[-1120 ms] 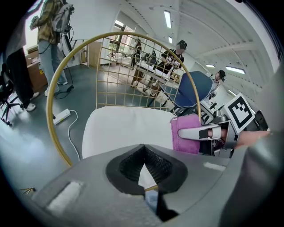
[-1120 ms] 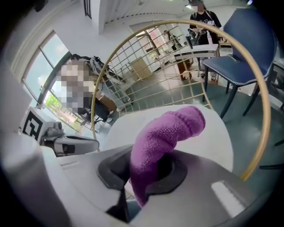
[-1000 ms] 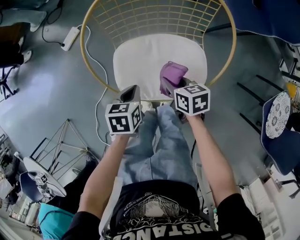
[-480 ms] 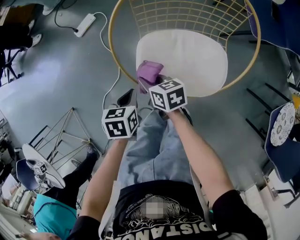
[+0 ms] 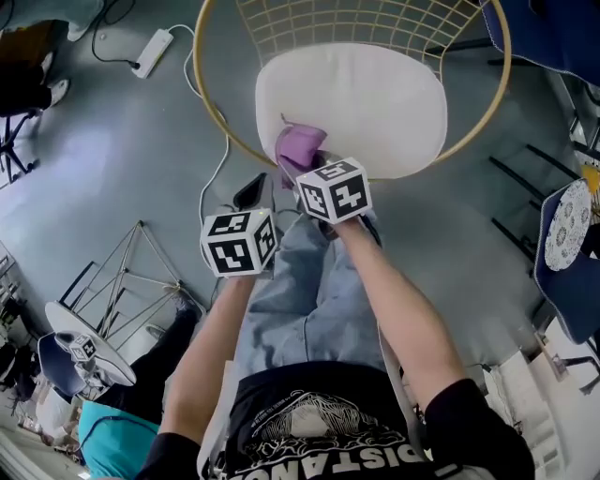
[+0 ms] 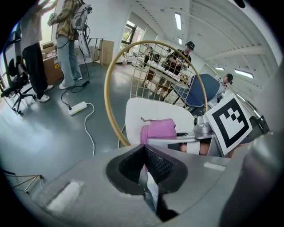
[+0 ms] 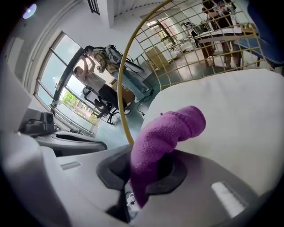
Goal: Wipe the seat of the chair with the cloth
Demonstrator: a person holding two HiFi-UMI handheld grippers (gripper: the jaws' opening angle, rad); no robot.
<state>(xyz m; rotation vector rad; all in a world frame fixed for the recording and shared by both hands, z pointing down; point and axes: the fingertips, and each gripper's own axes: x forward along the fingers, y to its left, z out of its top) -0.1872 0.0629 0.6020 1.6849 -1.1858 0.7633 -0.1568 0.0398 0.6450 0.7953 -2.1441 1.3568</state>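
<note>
At the seat (image 5: 375, 103) edge, the right hand-held gripper (image 5: 315, 167) clamps the cloth (image 5: 300, 145); the left hand-held gripper (image 5: 251, 192) hangs closed, empty. Sweeping further left could drag it off.

The cloth (image 5: 299, 147) is purple-pink against the off-white seat (image 5: 375, 103), which sits inside a gold hoop (image 6: 106, 91) with a backrest (image 5: 356, 23) of pale yellow wire in a square grid. The cubes on the left gripper (image 5: 251, 194) and right gripper (image 5: 314, 167) bear black square marks on white (each face a different pattern). The floor (image 5: 122, 150) is blue-grey, the jeans (image 5: 309, 291) light blue.
</note>
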